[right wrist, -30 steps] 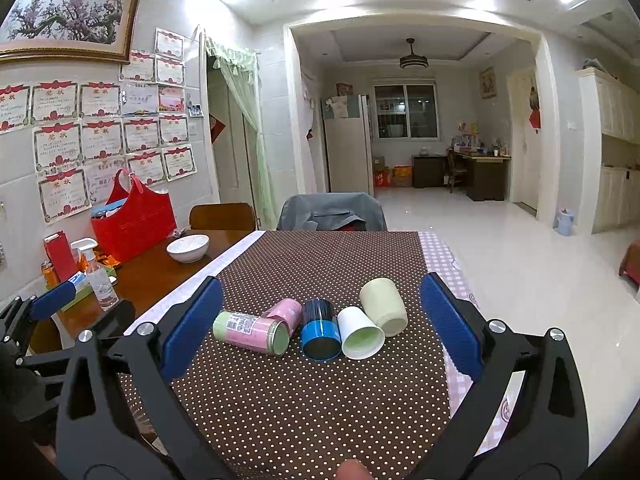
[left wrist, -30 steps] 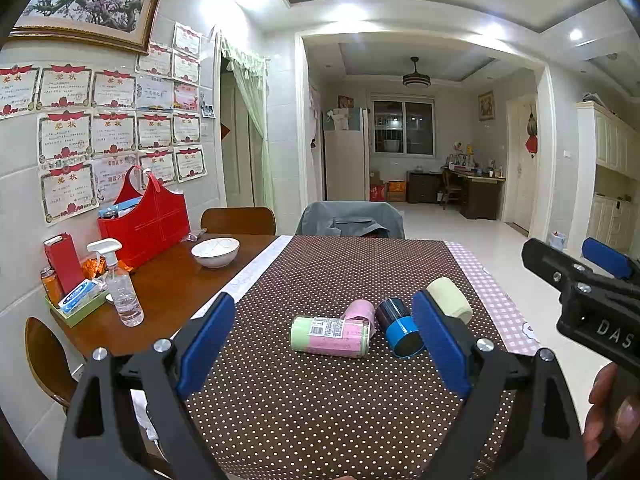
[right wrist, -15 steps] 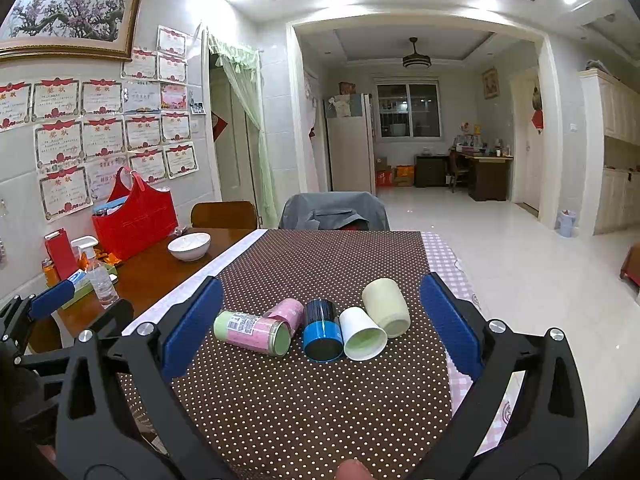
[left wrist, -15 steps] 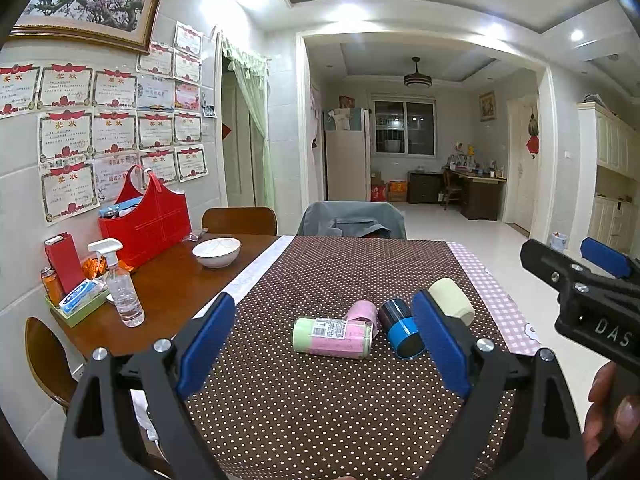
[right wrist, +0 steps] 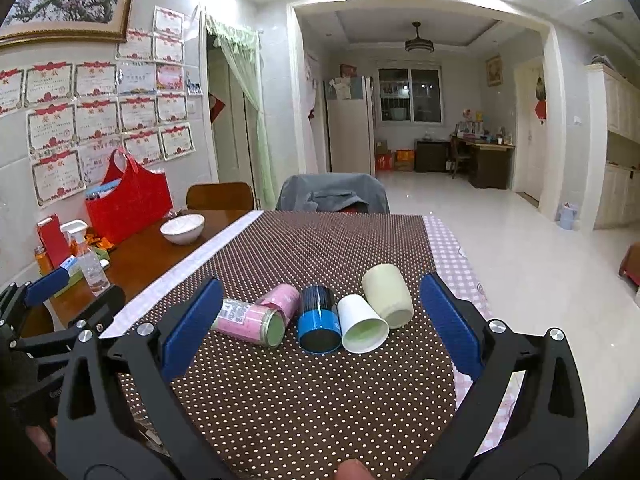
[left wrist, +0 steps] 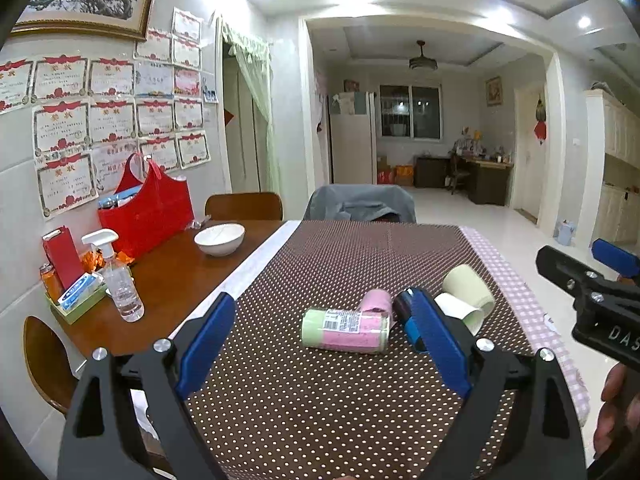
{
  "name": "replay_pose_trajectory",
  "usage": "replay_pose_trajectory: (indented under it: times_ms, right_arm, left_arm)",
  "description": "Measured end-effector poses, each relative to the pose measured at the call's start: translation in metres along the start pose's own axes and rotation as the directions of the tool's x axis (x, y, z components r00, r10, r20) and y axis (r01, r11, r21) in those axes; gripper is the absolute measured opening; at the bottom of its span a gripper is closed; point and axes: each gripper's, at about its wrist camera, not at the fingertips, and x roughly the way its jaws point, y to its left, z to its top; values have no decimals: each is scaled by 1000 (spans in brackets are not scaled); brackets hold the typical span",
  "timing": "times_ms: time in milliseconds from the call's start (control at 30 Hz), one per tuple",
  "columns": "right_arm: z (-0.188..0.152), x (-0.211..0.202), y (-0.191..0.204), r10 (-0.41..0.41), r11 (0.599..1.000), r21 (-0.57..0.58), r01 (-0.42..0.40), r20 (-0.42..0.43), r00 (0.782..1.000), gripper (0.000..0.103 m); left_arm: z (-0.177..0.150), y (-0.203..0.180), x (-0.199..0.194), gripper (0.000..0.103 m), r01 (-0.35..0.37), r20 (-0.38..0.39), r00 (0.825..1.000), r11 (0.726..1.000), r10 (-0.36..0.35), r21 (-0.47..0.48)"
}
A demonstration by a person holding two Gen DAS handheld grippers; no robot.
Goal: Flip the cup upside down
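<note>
Several cups lie on their sides in a row on the brown dotted tablecloth (right wrist: 280,392): a pink-and-green cup (right wrist: 250,322), a pink cup (right wrist: 282,298), a black-and-blue cup (right wrist: 318,320), a white cup (right wrist: 362,330) and a cream cup (right wrist: 388,294). My right gripper (right wrist: 320,328) is open and empty, short of the row. My left gripper (left wrist: 322,340) is open and empty, with the pink-and-green cup (left wrist: 344,330) seen between its fingers; its right finger (left wrist: 436,336) hides most of the black-and-blue cup (left wrist: 402,304). The cream cup (left wrist: 468,284) and white cup (left wrist: 460,312) lie further right.
A white bowl (left wrist: 219,239), a spray bottle (left wrist: 120,280), a red bag (left wrist: 148,208) and small boxes stand on the bare wood at the left. Chairs (left wrist: 360,204) stand at the table's far end. The pink checked cloth edge (left wrist: 532,312) runs along the right.
Both grippers have moved slightly closer to the cups. Both stay open. The cups have not moved.
</note>
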Motion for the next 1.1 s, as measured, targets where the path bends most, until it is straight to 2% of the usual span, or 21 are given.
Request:
replay_pose_trajectory:
  times_ms: [267, 433, 733, 867, 1100]
  right_arm:
    - [-1, 42, -12, -23, 1000, 11, 23, -73, 997, 97]
    - [0, 61, -22, -37, 999, 19, 39, -107, 994, 97]
    - [1, 104, -47, -62, 997, 38, 70, -177, 982, 97]
    - [-2, 131, -55, -60, 996, 51, 73, -216, 974, 97]
    - [-9, 174, -66, -51, 995, 68, 73, -285, 957, 97]
  left_arm:
    - [1, -4, 51, 88, 4, -85, 996, 999, -1, 37]
    - [2, -13, 79, 88, 32, -128, 991, 998, -24, 60]
    - [8, -36, 145, 88, 83, -218, 974, 992, -61, 96]
    - [9, -44, 182, 88, 108, -285, 956, 987, -70, 119]
    - [1, -59, 250, 88, 162, -418, 904, 975, -85, 152]
